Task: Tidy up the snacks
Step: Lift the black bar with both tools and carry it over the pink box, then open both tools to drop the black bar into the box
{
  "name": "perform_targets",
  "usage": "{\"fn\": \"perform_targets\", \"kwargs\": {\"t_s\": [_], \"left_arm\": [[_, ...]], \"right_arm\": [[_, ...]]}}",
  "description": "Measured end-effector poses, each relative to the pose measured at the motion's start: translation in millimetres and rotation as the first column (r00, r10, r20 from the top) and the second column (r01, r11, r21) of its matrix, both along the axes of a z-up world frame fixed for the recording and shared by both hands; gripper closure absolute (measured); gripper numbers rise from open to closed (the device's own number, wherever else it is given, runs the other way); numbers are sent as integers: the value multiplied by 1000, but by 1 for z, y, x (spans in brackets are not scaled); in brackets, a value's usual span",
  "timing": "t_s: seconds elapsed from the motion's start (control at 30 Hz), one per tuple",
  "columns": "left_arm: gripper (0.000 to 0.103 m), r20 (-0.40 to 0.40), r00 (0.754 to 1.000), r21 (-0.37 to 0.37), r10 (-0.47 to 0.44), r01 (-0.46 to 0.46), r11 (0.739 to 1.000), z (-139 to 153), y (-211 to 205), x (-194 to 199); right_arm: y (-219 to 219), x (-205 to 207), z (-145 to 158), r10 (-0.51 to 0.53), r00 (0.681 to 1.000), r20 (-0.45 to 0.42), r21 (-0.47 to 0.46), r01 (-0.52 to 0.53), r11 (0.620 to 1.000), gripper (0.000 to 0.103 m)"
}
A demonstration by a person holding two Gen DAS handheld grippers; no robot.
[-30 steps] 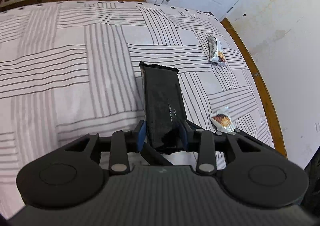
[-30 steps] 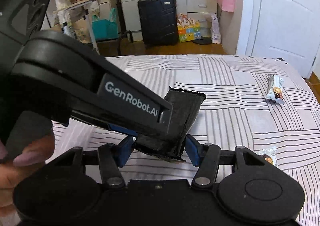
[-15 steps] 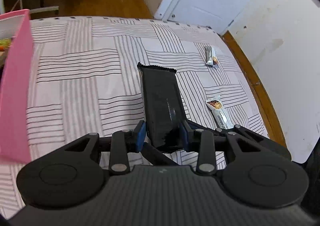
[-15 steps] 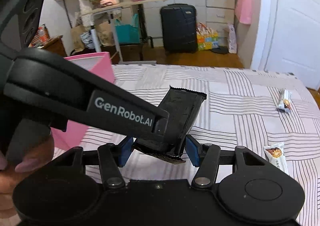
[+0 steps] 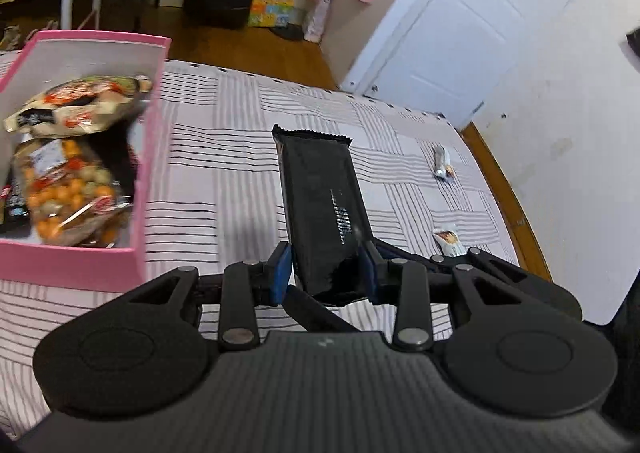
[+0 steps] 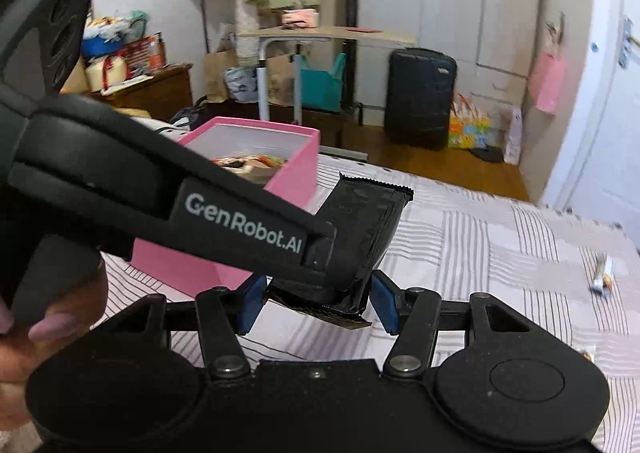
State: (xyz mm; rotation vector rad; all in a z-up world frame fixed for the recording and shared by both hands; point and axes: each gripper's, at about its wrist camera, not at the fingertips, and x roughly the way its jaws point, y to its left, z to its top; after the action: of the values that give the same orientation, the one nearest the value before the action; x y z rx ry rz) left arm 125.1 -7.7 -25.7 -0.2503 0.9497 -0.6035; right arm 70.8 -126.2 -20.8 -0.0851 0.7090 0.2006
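Observation:
A long black snack pack (image 5: 320, 193) hangs above the striped bed, its crimped top end pointing away from me. My left gripper (image 5: 324, 273) is shut on its lower end, blue pads pressing both sides. In the right wrist view the same pack (image 6: 368, 221) also sits between the blue pads of my right gripper (image 6: 316, 301), which close on its bottom edge, while the left gripper's finger (image 6: 256, 229) crosses in from the left. The pink box (image 5: 148, 157) holding snack bags stands on the bed to the left of the pack.
Two small snack bars (image 5: 442, 167) (image 5: 450, 241) lie on the bed to the right, near its wooden edge. A hand (image 6: 52, 333) holds the left gripper. Beyond the bed are a black suitcase (image 6: 420, 101), a small table and a white door.
Both grippers have risen and swung left with the black pack held between them. The pink box has come fully into view on the left, and the small bars have slid further right.

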Motion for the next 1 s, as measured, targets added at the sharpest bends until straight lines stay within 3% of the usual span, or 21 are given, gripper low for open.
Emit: {"fn": "perform_targets", "kwargs": {"t_s": [0.37, 0.73, 0.8, 0.87, 1.0], "left_arm": [[69, 80, 985, 7, 154, -155, 988, -1, 62, 17], [68, 37, 949, 43, 313, -314, 948, -29, 117, 52], [62, 66, 949, 72, 307, -311, 948, -35, 117, 54], [62, 93, 950, 110, 297, -306, 946, -36, 112, 54], [59, 107, 955, 92, 276, -286, 954, -33, 111, 51]], "right_arm": [[65, 36, -1, 161, 986, 44, -107, -156, 982, 42], [117, 69, -27, 288, 957, 29, -105, -284, 953, 42], [119, 77, -34, 291, 956, 30, -102, -287, 952, 42], [115, 83, -39, 267, 963, 19, -95, -265, 960, 35], [93, 76, -35, 199, 980, 6, -22, -199, 980, 34]]}}
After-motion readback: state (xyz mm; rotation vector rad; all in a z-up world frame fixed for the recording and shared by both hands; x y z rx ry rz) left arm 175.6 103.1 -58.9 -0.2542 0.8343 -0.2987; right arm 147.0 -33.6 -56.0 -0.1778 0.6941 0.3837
